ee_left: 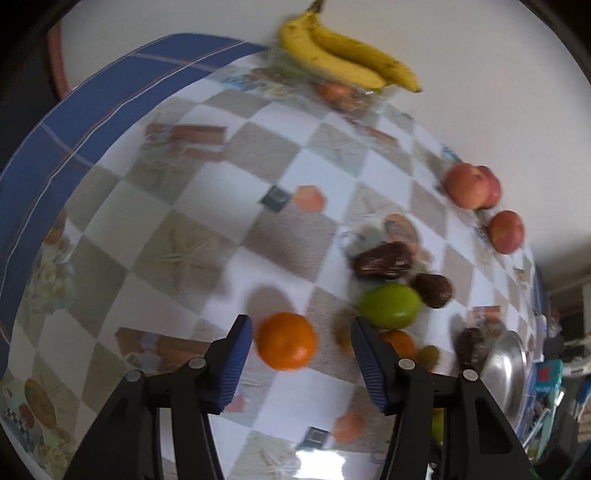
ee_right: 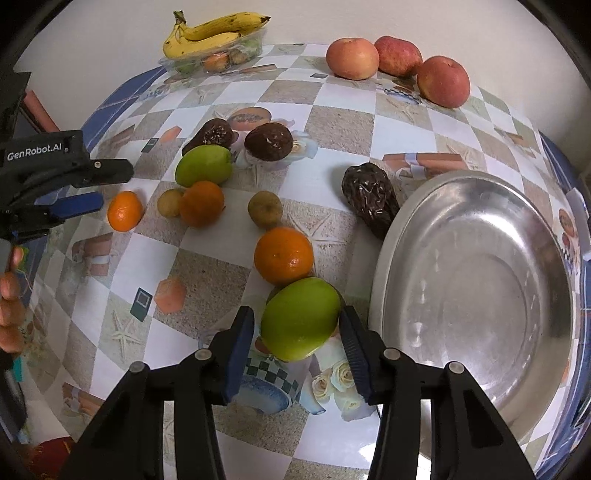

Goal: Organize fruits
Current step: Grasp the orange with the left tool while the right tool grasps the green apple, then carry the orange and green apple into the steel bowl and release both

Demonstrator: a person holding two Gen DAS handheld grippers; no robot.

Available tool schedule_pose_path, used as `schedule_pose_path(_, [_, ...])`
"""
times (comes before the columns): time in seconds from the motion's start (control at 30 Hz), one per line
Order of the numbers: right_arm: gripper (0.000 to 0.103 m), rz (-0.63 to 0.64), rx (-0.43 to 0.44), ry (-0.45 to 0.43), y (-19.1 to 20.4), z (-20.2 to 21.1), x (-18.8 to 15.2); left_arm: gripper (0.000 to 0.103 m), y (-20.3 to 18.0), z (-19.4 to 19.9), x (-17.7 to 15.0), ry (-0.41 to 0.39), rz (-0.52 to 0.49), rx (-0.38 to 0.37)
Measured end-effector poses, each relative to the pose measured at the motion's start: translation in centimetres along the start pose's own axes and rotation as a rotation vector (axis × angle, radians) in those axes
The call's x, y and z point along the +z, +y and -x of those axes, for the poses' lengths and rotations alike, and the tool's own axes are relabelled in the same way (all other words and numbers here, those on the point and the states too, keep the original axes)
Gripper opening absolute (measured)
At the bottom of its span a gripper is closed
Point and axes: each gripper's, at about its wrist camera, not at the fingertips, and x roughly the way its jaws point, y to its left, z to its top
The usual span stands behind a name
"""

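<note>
My left gripper [ee_left: 301, 347] is open, its jaws on either side of a small orange [ee_left: 287, 340] on the table, not touching it. The same orange [ee_right: 125, 211] shows in the right wrist view, with the left gripper [ee_right: 99, 186] beside it. My right gripper [ee_right: 297, 332] is open around a green fruit [ee_right: 300, 318] next to the steel bowl [ee_right: 476, 291], which holds nothing. Two more oranges [ee_right: 283, 255] [ee_right: 201, 203], another green fruit [ee_right: 203, 165] and three dark brown fruits [ee_right: 370, 199] lie mid-table.
Three apples [ee_right: 397, 66] sit at the far right edge by the wall. Bananas [ee_right: 210, 31] rest on a clear plastic tray [ee_right: 214, 61] of small fruit at the back. Two small brownish fruits [ee_right: 265, 209] lie among the oranges. The checkered tablecloth [ee_right: 332, 122] covers the table.
</note>
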Motion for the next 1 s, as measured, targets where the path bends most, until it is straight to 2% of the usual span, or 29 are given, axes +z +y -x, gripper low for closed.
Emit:
schedule_pose_path(0.17, [0.046,0.021,-0.027,-0.01,0.3,-0.1,0.0,0.056,0.8,-2.1,-0.6,0.055,0.032,0.002])
schedule_pose_path(0.2, [0.046,0.022,-0.027,-0.011,0.2,-0.1,-0.1,0.049,0.8,-2.3,-0.7,0.062,0.031,0.005])
schedule_pose_path(0.27, [0.046,0.023,-0.028,-0.014,0.2,-0.1,-0.1,0.042,0.5,-2.3,-0.8,0.063,0.027,-0.001])
schedule_pose_path(0.43, [0.046,0.018,-0.022,-0.013,0.1,0.1,-0.3,0.041,0.4,-1.8,-0.9,0.045,0.029,0.014])
schedule_pose_path(0.57, [0.046,-0.037,0.054,-0.007,-0.6,0.6,-0.3,0.041,0.5,-0.3,-0.8,0.016,0.051,-0.021])
schedule_pose_path(0.83, [0.046,-0.131,0.126,-0.113,-2.8,4.2,-0.1,0.041,-2.5,3.1,-1.2,-0.077,-0.049,-0.05])
schedule_pose_path(0.93, [0.046,-0.179,0.111,-0.13,-4.4,4.9,-0.1,0.041,-4.5,3.2,-2.0,-0.075,-0.113,-0.062])
schedule_pose_path(1.0, [0.046,-0.257,0.043,-0.131,-7.2,5.1,-0.2,0.041,-6.0,3.3,-2.9,-0.066,-0.162,-0.085])
